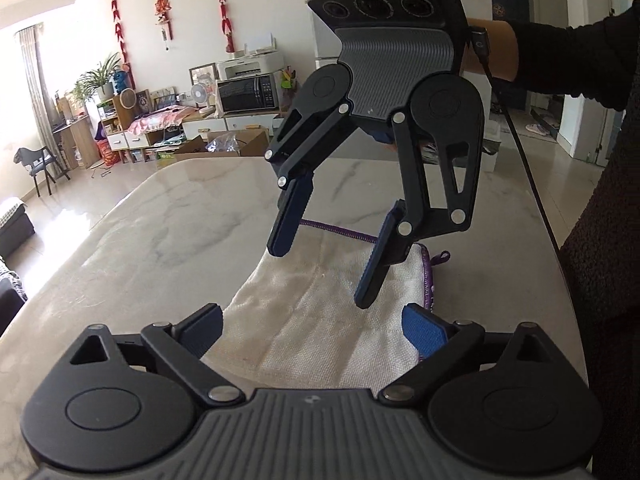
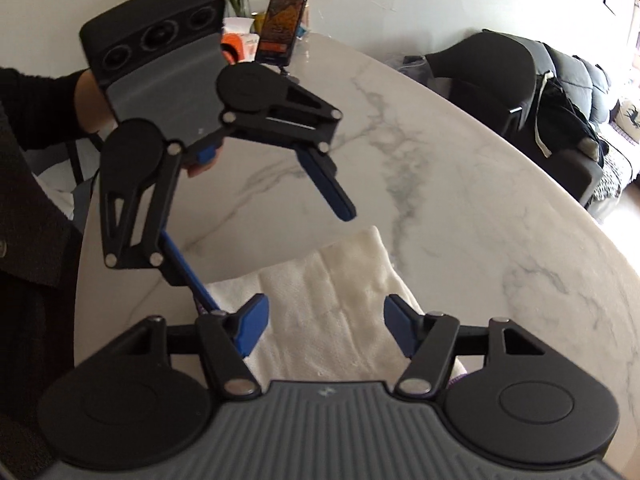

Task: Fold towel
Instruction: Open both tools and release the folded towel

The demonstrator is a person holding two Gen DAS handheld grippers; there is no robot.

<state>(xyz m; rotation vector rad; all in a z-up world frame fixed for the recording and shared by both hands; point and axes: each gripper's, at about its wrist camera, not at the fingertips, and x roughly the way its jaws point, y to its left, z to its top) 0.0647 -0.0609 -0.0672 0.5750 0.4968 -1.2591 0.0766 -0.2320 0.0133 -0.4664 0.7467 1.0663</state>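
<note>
Seen from the left wrist, the left gripper (image 1: 312, 332) stands spread wide and grasps nothing, its blue pads apart above the white towel (image 1: 320, 320), which lies folded flat on the marble tabletop (image 1: 160, 240). Opposite, the right gripper (image 1: 324, 276) hangs over the towel's purple-stitched far edge, released. From the right wrist, the right gripper (image 2: 324, 328) gapes over the towel (image 2: 328, 292), empty; the left gripper (image 2: 276, 260) hovers released beyond. A phone (image 2: 282, 20) stands propped further back.
</note>
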